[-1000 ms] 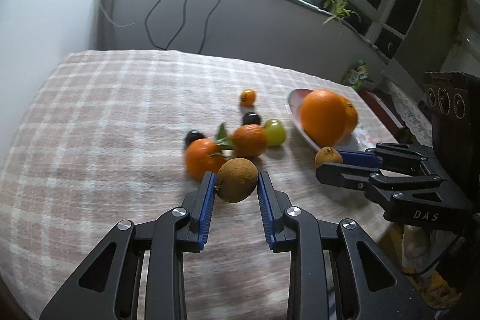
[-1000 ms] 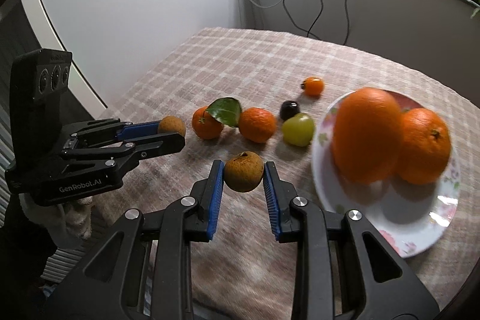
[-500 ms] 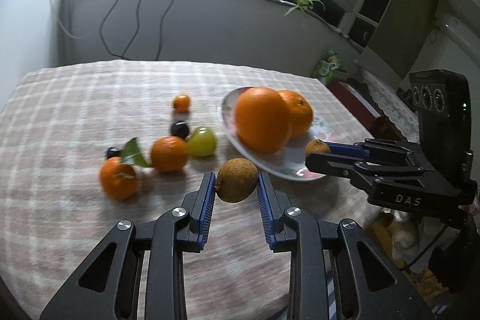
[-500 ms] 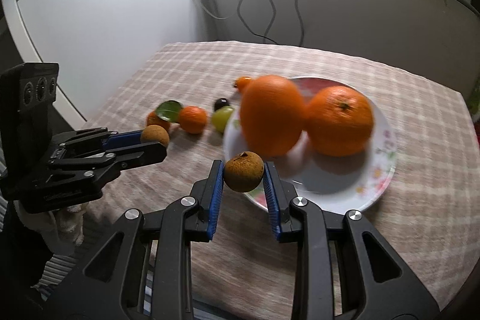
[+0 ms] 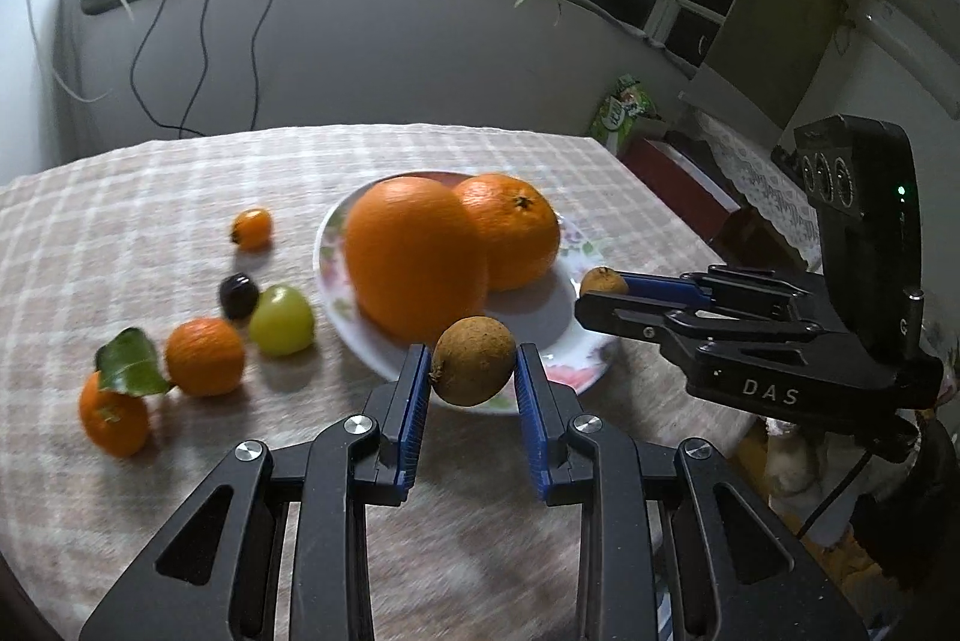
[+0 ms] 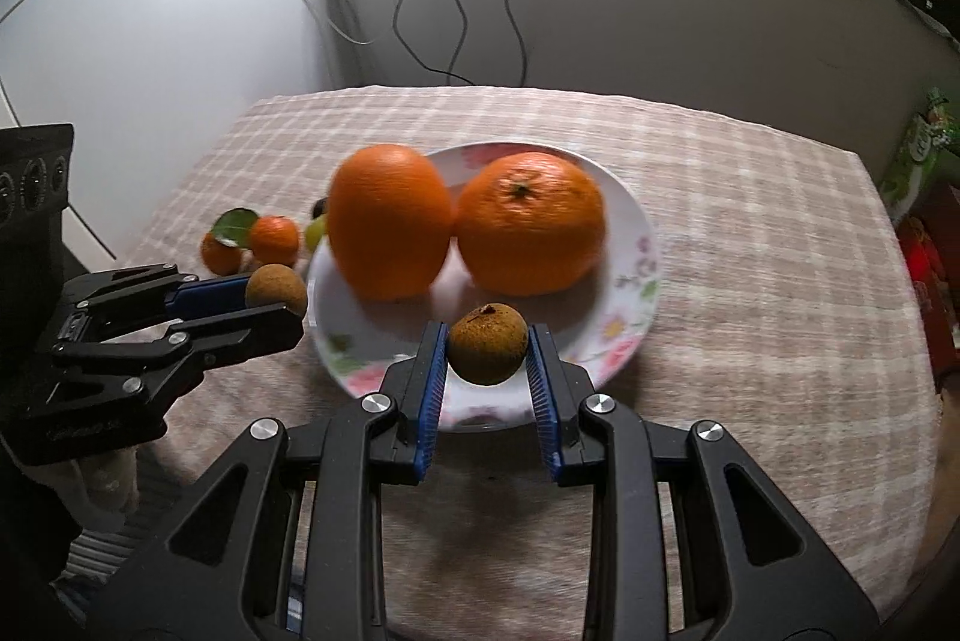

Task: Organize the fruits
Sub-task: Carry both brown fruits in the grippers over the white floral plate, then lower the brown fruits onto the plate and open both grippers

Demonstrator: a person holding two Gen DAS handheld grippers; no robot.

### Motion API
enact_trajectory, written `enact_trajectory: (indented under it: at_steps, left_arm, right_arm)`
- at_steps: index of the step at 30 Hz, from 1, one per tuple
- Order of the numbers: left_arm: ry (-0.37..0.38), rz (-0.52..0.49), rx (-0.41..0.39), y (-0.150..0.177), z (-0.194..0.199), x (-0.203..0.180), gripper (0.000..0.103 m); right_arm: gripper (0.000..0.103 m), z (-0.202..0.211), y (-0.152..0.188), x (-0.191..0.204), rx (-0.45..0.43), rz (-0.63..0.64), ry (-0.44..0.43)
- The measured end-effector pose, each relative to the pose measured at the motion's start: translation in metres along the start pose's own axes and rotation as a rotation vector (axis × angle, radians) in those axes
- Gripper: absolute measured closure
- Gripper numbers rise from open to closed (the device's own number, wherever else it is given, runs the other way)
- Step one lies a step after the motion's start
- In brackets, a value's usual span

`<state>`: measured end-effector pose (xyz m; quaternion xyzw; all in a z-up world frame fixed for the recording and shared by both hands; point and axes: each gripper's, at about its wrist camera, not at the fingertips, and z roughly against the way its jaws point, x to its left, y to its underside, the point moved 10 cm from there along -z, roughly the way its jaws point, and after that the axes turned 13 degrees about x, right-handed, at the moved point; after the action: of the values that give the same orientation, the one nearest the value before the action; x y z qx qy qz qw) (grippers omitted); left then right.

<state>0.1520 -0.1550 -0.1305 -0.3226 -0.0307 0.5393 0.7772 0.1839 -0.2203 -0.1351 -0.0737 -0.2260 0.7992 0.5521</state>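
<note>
Status: two small brown fruits are carried, one per gripper, and both are presented at the near edge of the plate [image 6: 645,245].

Left gripper [image 5: 473,377]: its blue pads are pinched on a round brown fruit [image 5: 474,360], stem nub to the left. In the left wrist view the fruit is seen against the plate's near rim, just in front of the large orange [image 5: 414,260]. Whether it is over the rim or slightly short of it cannot be told; height above the dish cannot be judged either.

Right gripper [image 6: 487,362]: pads are clamped on a second brown fruit [image 6: 489,350], stem scar up. In the right wrist view it is seen against bare plate floor, near side, in front of the gap between the large orange [image 6: 390,221] and the second orange [image 6: 531,221].

Key relation: free plate area lies near and right of the two oranges, which fill the far-left part. The right gripper appears nearer to that area. The left approaches from the plate's left-near side, where the large orange stands close ahead. Both fruits are near-round, so no long axis needs aligning.

Still on the tablecloth [image 5: 150,233], left of the plate: two mandarins, one w/ a leaf [image 5: 129,362], a green fruit [image 5: 281,320], a dark one [image 5: 238,294], a small orange one [image 5: 252,228].

Judged next: lower, then release on bare floor, right side first. Risk: fruit may roll off the shallow rim.
</note>
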Motion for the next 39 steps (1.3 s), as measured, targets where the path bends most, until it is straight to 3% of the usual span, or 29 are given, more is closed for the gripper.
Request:
enact_trajectory:
  at_steps: [27, 29, 34, 39]
  left_arm:
    - [-0.062, -0.057, 0.026, -0.014, -0.02, -0.023, 0.075]
    - [-0.067, -0.056, 0.024, -0.014, -0.02, -0.023, 0.072]
    - [-0.066, -0.055, 0.021, -0.015, -0.019, -0.021, 0.071]
    - [-0.064, -0.054, 0.019, -0.014, -0.017, -0.02, 0.071]
  right_arm:
    - [0.075, -0.009, -0.001, -0.018, 0.001, -0.017, 0.02]
    - [0.075, -0.009, -0.001, -0.019, 0.0, -0.022, 0.02]
    - [0.056, -0.005, -0.004, -0.022, -0.019, -0.03, 0.027]
    - [0.048, -0.001, -0.005, -0.022, -0.032, -0.034, 0.034]
